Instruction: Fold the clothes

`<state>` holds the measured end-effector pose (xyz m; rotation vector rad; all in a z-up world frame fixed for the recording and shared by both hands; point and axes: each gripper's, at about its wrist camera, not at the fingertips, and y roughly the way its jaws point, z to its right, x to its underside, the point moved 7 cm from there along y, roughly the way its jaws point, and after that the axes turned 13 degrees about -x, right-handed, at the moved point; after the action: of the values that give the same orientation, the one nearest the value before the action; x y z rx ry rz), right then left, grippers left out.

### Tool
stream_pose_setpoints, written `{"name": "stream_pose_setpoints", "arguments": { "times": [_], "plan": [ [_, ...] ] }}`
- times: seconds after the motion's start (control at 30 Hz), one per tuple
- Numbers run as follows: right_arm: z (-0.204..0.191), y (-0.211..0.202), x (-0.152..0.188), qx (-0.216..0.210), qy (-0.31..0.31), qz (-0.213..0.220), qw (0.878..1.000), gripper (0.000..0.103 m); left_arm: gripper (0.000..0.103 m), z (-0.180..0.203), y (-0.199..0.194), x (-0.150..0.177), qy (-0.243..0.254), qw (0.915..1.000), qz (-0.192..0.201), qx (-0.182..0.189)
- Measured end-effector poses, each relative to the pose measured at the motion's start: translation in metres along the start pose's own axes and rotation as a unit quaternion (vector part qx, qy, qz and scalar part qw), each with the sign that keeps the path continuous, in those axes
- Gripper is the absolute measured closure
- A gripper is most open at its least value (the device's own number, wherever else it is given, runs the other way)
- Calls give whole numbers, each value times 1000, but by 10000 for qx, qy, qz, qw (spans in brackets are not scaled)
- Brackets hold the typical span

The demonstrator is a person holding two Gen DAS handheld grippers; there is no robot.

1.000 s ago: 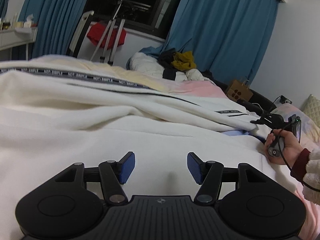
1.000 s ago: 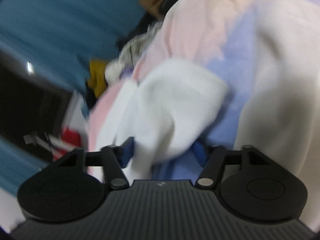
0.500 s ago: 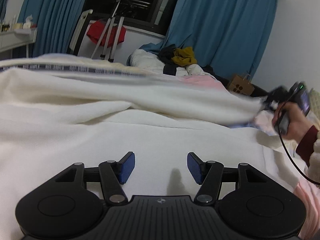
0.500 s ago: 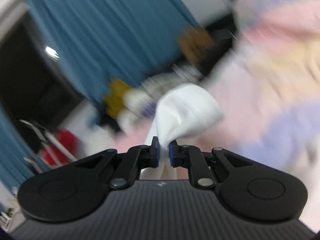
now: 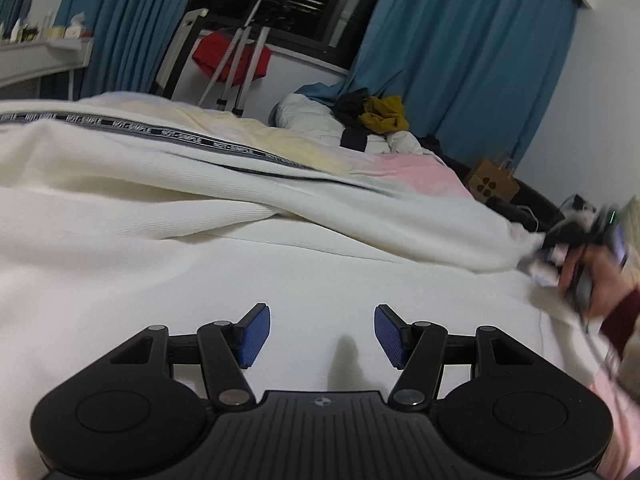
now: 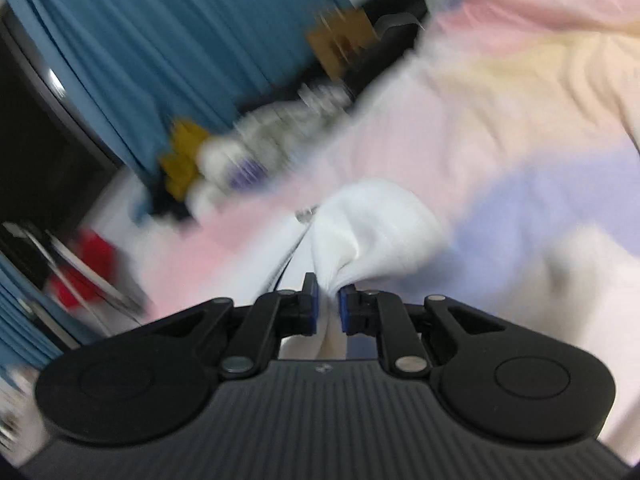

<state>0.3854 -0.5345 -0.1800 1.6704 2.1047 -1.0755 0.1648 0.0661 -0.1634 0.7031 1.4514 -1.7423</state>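
White knit garment (image 5: 280, 272): soft, limp, light; right claw (image 6: 328, 312) pinches its bunched end, left claw (image 5: 322, 334) wide, empty; best gripped at hems.

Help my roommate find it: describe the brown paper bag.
Follow the blue curtain right of the dark window down to the floor beyond the bed. The brown paper bag stands there, the only thing with twine handles and dark round dots.

The white ribbed-knit cloth garment (image 5: 304, 240) looks soft and matt. The left gripper (image 5: 322, 334) is matt black plastic with textured blue pads (image 5: 252, 336). At two o'clock, a brown paper bag (image 5: 493, 183).
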Motion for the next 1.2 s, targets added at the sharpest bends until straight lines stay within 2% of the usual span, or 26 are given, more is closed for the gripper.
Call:
{"name": "stream_pose_setpoints", "arguments": {
  "times": [0.03,0.1,0.23,0.27,0.3,0.37,0.43,0.57,0.63,0.73,0.77,0.9,0.97,1.1,1.2],
  "plan": [
    [11,5,8,97,44,-175,9998,87,42,-2,0,-1,-76,10000,-28,10],
    [27,0,12,-42,342,-286,9990,81,42,-5,-4,-5,-182,9998,-28,34],
    [22,-34,2,-211,297,-206,9991,66,42,-10,-19,-10,-210,9998,-10,-56],
    [21,-48,1,-206,202,-160,9995,57,42,-12,-24,-11,-251,9997,-26,-56],
    [22,-63,1,-160,65,-109,9998,43,42,-15,-29,-12,-318,9994,-67,-75],
    [23,-98,2,-34,-210,41,9998,32,42,-22,-42,-12,-528,9982,-247,-103],
    [30,-124,0,64,-181,163,9997,32,41,-31,-63,-15,-837,9963,-188,-65],
    [54,-170,10,228,456,189,9985,31,35,-51,-106,-24,-989,9945,-90,-322],
    [63,-184,14,267,669,130,9973,31,24,-71,-127,-27,-1221,9909,-50,-560],
    [80,-202,17,407,955,166,9945,31,19,-106,-159,-27,-1648,9829,-14,-819],
    [86,-207,18,460,1045,193,9933,31,18,-117,-167,-27,-1796,9797,-37,-894],
    [113,-220,21,852,1399,415,9856,31,13,-160,-206,-24,-2081,9634,112,-1689],
    [128,-221,20,1032,1606,554,9800,31,9,-177,-221,-23,-2383,9552,287,-1733],
    [147,-203,24,983,1650,332,9808,31,9,-211,-236,-17,-3443,9217,499,-1715],
    [160,-192,32,909,1908,212,9772,38,9,-228,-242,-9,-3990,8993,574,-1695]
  ]
}}
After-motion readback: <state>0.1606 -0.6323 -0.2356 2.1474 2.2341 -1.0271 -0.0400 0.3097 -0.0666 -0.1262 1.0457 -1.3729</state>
